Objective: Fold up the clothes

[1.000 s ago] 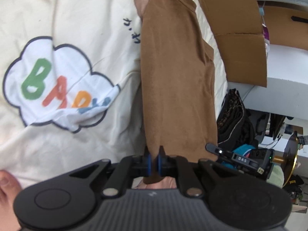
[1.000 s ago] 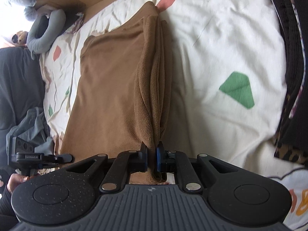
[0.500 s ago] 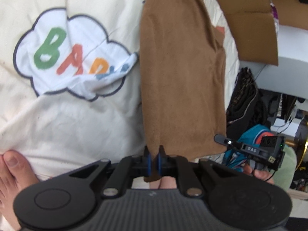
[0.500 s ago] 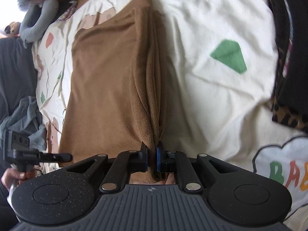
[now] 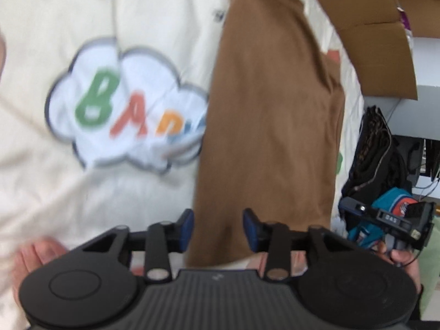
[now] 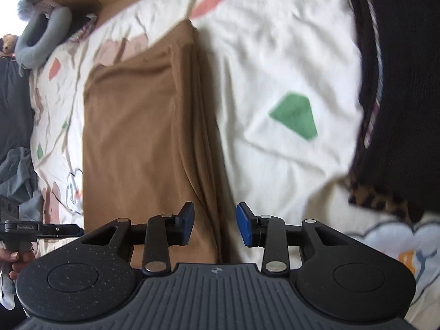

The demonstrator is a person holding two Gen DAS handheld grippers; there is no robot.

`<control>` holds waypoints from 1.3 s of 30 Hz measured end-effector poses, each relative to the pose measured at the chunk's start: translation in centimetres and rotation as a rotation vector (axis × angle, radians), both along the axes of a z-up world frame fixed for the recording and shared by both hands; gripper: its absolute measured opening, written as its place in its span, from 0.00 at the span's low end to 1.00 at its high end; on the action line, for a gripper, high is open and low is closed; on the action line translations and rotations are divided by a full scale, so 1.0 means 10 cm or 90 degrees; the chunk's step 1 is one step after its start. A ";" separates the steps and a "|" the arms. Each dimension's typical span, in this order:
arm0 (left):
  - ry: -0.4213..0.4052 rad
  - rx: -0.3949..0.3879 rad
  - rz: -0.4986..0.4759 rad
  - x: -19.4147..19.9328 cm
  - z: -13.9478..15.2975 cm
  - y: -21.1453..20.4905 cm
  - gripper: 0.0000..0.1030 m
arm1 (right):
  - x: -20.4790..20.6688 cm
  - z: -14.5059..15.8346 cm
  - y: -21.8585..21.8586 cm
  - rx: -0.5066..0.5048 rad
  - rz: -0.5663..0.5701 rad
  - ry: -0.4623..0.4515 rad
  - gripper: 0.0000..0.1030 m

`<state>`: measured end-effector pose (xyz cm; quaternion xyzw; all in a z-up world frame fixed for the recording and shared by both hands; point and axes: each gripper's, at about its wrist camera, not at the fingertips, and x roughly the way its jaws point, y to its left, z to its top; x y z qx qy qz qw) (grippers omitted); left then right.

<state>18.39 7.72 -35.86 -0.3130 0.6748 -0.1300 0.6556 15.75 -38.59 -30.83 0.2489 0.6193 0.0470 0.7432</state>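
Both grippers' jaws are seen parted over a folded brown garment (image 5: 272,126) laid on a bed.

In the left wrist view, the left gripper (image 5: 217,227) has just been opening, its blue pads apart, with the near edge of the brown garment lying between them but not pressed. A cream sheet (image 5: 115,192) with a cloud print (image 5: 123,110) is spread at 9 o'clock of the garment, and cardboard (image 5: 374,41) is seen at 1 o'clock. In the right wrist view, the right gripper (image 6: 215,224) has likewise just been opening, jaws apart, with the garment's thick folded edge lying loose between them. A green patch (image 6: 295,115) is printed on the sheet at 3 o'clock of the garment, with dark clothing (image 6: 398,82) beyond it.
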 end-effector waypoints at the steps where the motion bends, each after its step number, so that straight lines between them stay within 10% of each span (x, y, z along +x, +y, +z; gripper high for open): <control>1: -0.006 0.002 0.003 0.04 0.01 0.00 0.41 | 0.03 0.01 0.02 0.001 0.005 -0.006 0.37; 39: -0.152 0.075 -0.024 1.35 -0.09 -0.11 0.40 | 1.12 -0.48 0.04 -0.008 -0.001 -0.106 0.35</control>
